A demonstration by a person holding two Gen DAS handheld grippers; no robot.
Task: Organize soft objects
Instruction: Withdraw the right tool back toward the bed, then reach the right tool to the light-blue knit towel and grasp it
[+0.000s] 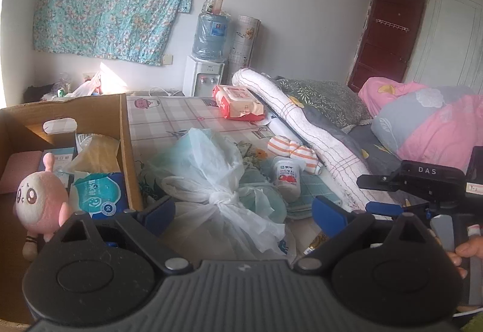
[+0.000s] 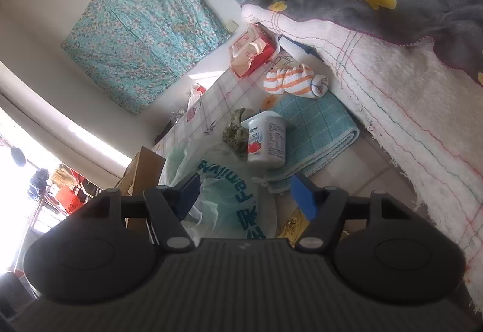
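Observation:
My left gripper (image 1: 244,214) is open above a knotted white plastic bag (image 1: 211,181) on the checked tabletop; its pads touch nothing. Left of it stands an open cardboard box (image 1: 125,132) holding a blue tissue pack (image 1: 99,196), with a pink plush toy (image 1: 39,202) at its near side. My right gripper (image 2: 246,190) is open over a printed plastic bag (image 2: 229,181) and grips nothing; it also shows at the right edge of the left wrist view, the right gripper (image 1: 374,194). Beyond lie a yogurt cup (image 2: 267,135), a folded teal towel (image 2: 320,126) and rolled orange-striped cloth (image 2: 292,78).
A red wipes pack (image 1: 238,102) lies further back on the table. A rolled white blanket (image 1: 305,132), a grey cover and a pink quilt (image 1: 437,126) fill the right side. A water dispenser (image 1: 205,75) stands against the wall. A person's fingers (image 1: 465,250) hold the right gripper's handle.

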